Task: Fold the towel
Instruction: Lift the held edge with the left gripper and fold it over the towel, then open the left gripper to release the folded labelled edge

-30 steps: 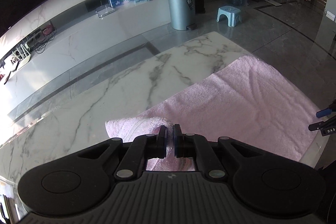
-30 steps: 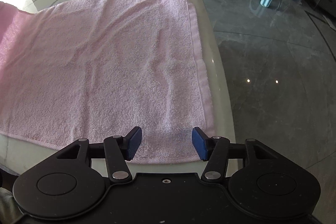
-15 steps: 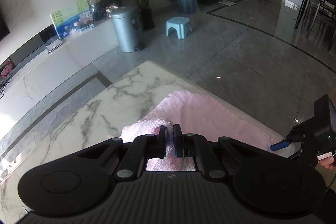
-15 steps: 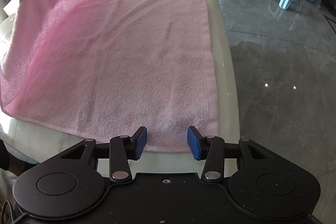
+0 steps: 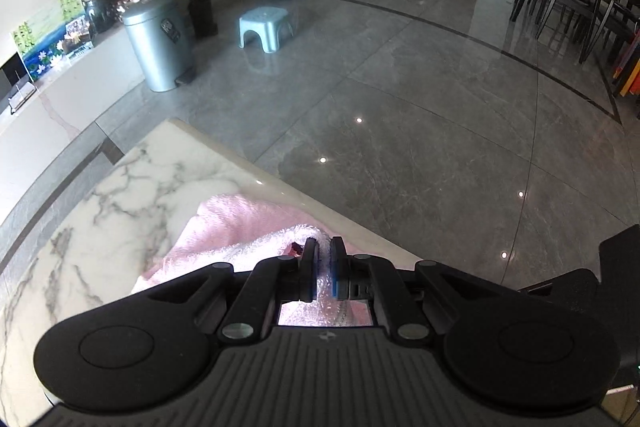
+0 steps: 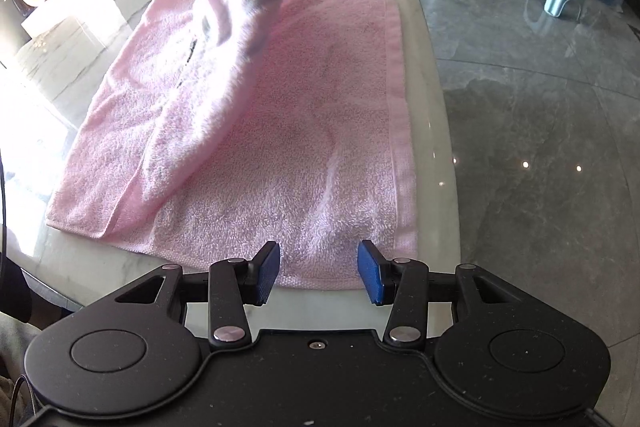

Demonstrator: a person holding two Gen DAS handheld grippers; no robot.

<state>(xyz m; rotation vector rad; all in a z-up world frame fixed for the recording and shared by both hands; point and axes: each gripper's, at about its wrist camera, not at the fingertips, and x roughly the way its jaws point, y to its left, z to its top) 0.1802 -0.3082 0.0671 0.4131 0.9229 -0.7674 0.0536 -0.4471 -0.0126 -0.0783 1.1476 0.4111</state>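
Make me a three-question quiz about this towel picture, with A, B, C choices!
1. Where does the towel lie?
A. on the floor
B. on the marble table
C. on the stool

2. What colour is the towel?
A. pink
B. green
C. white

3. What is the left gripper doing?
A. hanging open
B. pinching a towel corner
C. holding a cup

Answers: 1 B, the cloth is spread on the tabletop near its edge. 2 A, it is pink all over. 3 B, its jaws are shut on cloth, lifted over the rest.
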